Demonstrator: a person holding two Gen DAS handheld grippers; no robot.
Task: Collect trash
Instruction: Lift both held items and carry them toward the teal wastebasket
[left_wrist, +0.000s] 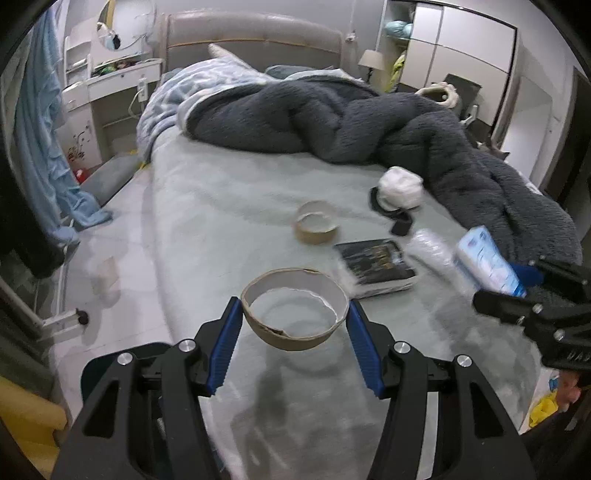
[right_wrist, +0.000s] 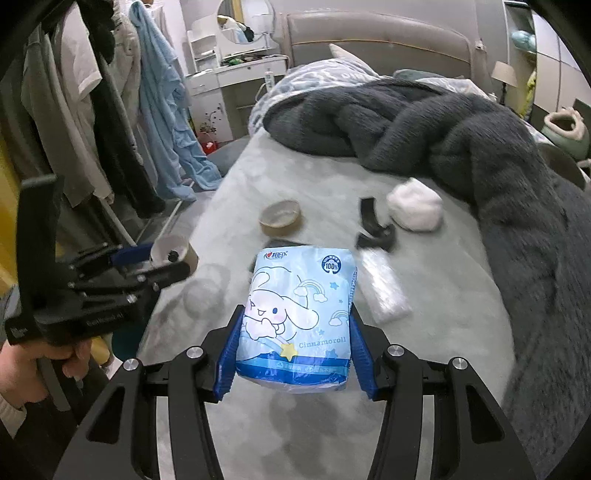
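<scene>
- Left claw (left_wrist: 294, 322): blue pads pressed on either side of a torn cardboard tape ring (left_wrist: 294, 313), held off the bed, opening facing up. Claw is about half spread, closed onto the ring.
- Same ring seen from the right wrist view (right_wrist: 173, 252), clamped at the tip of the left claw (right_wrist: 168, 264), out over the bed's left edge.
- Right claw (right_wrist: 295, 338): pads squeezing a light-blue tissue pack (right_wrist: 297, 319) with a cartoon dog and "Cinnamoroll" print, lifted above the bed. Jaws set to the pack's width.
- From the left wrist view the tissue pack (left_wrist: 487, 260) shows at the far right, held by the right claw (left_wrist: 517, 284).
- Left on the bed (left_wrist: 221, 206): a second tape ring (left_wrist: 316, 223), lying flat, mid-bed.
- Dark flat packet (left_wrist: 376, 264) just right of that ring, nearer the camera; a clear plastic wrapper (left_wrist: 434, 253) beside it, blurred.
- Black strap-like item (left_wrist: 393, 214) behind the packet, touching a white wad (left_wrist: 400, 188); can't tell what the wad is.
- Dark grey fleece blanket (left_wrist: 351, 122) bunched across the far and right side of the bed; patterned blue quilt (left_wrist: 184, 88) behind it, by the headboard (left_wrist: 255, 40).
- Blue robe (right_wrist: 166, 110) hanging on a clothes rack left of the bed.
</scene>
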